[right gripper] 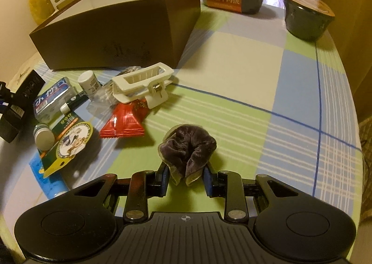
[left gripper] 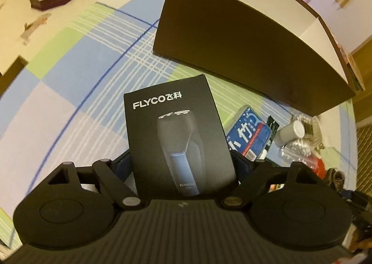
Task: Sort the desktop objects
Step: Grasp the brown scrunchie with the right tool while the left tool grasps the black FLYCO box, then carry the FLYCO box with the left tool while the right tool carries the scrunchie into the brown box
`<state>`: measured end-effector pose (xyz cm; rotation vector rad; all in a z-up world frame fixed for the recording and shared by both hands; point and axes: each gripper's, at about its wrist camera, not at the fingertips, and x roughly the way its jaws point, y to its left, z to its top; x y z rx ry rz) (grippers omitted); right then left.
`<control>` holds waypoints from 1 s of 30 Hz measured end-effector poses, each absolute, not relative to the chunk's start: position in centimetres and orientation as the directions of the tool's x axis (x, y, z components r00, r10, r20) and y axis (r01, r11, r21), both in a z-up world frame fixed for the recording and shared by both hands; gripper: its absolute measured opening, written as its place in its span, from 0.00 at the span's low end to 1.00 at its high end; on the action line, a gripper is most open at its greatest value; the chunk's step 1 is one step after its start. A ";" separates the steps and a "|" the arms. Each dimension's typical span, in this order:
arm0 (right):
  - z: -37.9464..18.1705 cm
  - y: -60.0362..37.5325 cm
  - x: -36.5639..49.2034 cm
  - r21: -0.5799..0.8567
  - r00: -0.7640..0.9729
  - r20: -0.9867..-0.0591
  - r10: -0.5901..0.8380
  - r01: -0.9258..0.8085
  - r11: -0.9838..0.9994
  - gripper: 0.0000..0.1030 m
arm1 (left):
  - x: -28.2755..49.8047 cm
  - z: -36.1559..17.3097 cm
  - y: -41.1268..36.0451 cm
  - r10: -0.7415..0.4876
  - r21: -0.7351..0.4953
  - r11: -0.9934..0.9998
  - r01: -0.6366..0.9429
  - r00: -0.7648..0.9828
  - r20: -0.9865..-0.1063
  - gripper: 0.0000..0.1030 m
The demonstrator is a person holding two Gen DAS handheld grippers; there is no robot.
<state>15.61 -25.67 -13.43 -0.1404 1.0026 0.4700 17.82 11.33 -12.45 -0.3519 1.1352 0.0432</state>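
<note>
**On the checked cloth, both grippers loaded**

Beyond both tools stands my brown box (right gripper: 121, 29). My left gripper (left gripper: 183, 164) clamps the shaver box (left gripper: 179, 134), lifted above the cloth (left gripper: 69, 101). My right gripper (right gripper: 186, 175) pinches a dark scrunchie (right gripper: 188, 148), right of the clutter.

Left gripper (left gripper: 183, 164): jaws clamped on a black box (left gripper: 176, 134). Right gripper (right gripper: 186, 177): jaws pinching a dark cloth (right gripper: 188, 148).
</note>
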 end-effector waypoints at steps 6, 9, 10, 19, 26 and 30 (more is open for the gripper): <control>-12.2 -25.2 14.8 0.129 0.442 -0.831 0.336 -0.436 0.891 0.25 | 16.7 -11.1 11.2 -0.106 -0.199 0.967 -0.158 0.463 -0.880 0.74; -11.4 -24.7 14.6 0.137 0.445 -0.824 0.351 -0.444 0.885 0.25 | 16.5 -10.6 11.3 -0.107 -0.193 0.971 -0.139 0.467 -0.878 0.74; -11.1 -24.6 14.5 0.140 0.448 -0.821 0.355 -0.445 0.885 0.25 | 16.4 -10.5 11.3 -0.111 -0.194 0.972 -0.133 0.469 -0.876 0.74; -8.9 -22.9 13.6 0.178 0.454 -0.794 0.404 -0.462 0.869 0.25 | 14.5 -8.4 11.2 -0.126 -0.193 0.978 -0.083 0.503 -0.855 0.74; -7.2 -20.9 13.9 0.210 0.445 -0.775 0.448 -0.487 0.847 0.25 | 14.2 -5.4 11.3 -0.147 -0.204 0.978 -0.039 0.564 -0.813 0.74; -5.8 -19.6 14.6 0.228 0.447 -0.752 0.484 -0.514 0.827 0.25 | 14.7 -3.5 11.1 -0.173 -0.213 0.977 0.005 0.601 -0.780 0.74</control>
